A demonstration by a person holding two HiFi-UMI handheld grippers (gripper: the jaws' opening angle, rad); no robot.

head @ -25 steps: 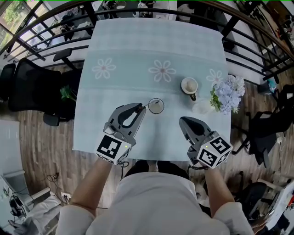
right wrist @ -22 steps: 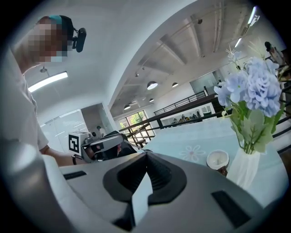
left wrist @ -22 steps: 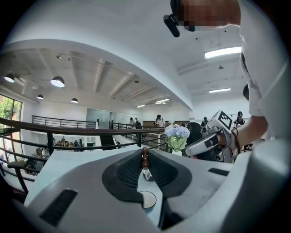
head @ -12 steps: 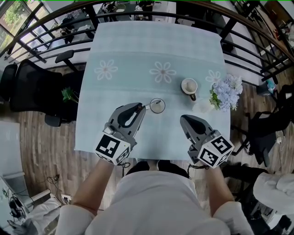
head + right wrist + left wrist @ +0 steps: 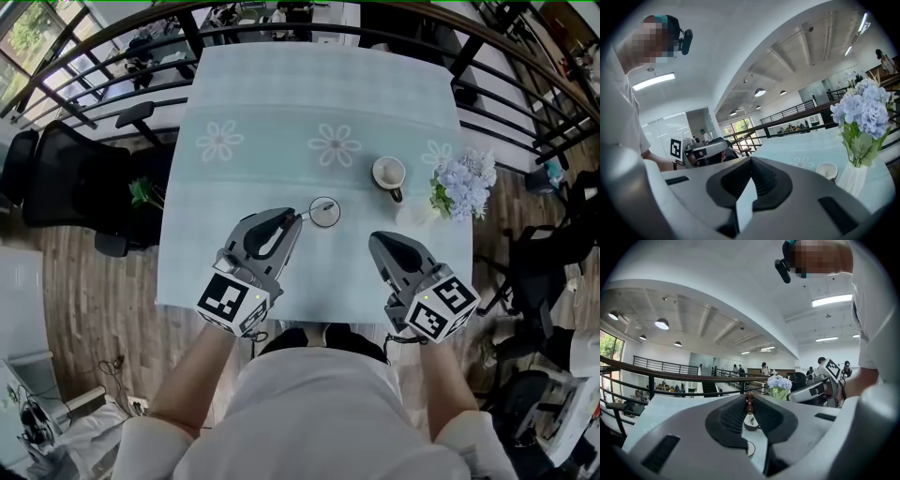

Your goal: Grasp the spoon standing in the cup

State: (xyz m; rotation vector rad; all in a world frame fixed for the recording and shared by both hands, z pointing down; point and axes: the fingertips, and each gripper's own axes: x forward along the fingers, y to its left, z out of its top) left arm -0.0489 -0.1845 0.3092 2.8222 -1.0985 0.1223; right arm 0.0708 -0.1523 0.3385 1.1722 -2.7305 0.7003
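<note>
A small clear glass cup (image 5: pixel 325 214) stands on the pale blue tablecloth (image 5: pixel 281 103), near the front middle of the table. A spoon (image 5: pixel 320 207) with a brown handle (image 5: pixel 749 403) leans out of it toward the left. My left gripper (image 5: pixel 294 217) reaches in from the cup's left, and its jaws are shut on that handle. In the left gripper view the handle sticks up between the tips (image 5: pixel 749 398), with the cup (image 5: pixel 750 423) just beyond. My right gripper (image 5: pixel 375 240) hovers to the cup's right and nearer me, shut with nothing in it (image 5: pixel 750 160).
A white mug (image 5: pixel 387 174) stands behind and right of the cup. A vase of blue flowers (image 5: pixel 461 190) is at the table's right edge. Black chairs (image 5: pixel 66 178) and a dark railing (image 5: pixel 94 56) surround the table.
</note>
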